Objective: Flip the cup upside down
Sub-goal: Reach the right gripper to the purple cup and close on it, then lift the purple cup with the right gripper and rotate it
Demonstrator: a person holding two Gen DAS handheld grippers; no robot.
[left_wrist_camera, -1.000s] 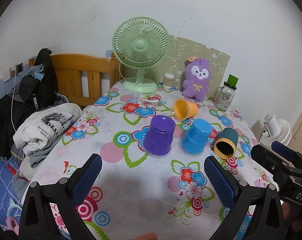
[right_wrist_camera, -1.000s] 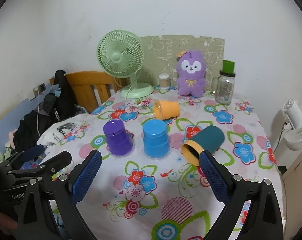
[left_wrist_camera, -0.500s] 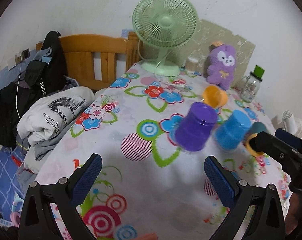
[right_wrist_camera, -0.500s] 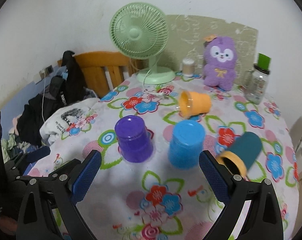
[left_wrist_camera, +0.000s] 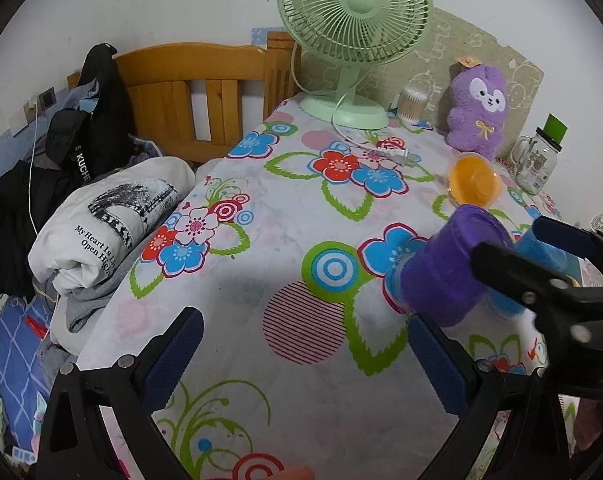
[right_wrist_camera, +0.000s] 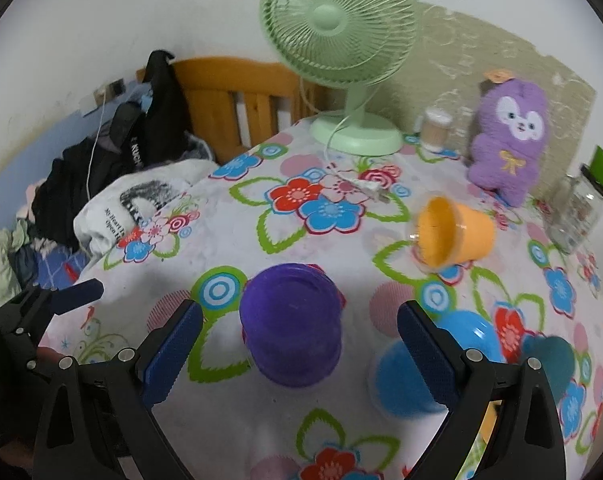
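Four cups (right_wrist_camera: pixel 291 330) on floral tablecloth (left_wrist_camera: pixel 285 216), seemingly

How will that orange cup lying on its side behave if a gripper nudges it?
The orange cup lies on its side on the floral tablecloth, so it would probably roll, curving because it tapers. It looks like thin plastic, likely light and easily skidded. Its smooth wall may slip between the pads.

A table under a flowered cloth (right_wrist_camera: pixel 229 236) carries a purple cup (right_wrist_camera: pixel 291 336) base-up between the right gripper's (right_wrist_camera: pixel 299 354) spread fingers, a blue cup (right_wrist_camera: pixel 405 376) behind its right finger. Ahead lie a tipped orange cup (right_wrist_camera: pixel 453 236), a green fan (right_wrist_camera: pixel 357 140), a purple plush (right_wrist_camera: pixel 509 148) and a glass jar (right_wrist_camera: pixel 577 212).
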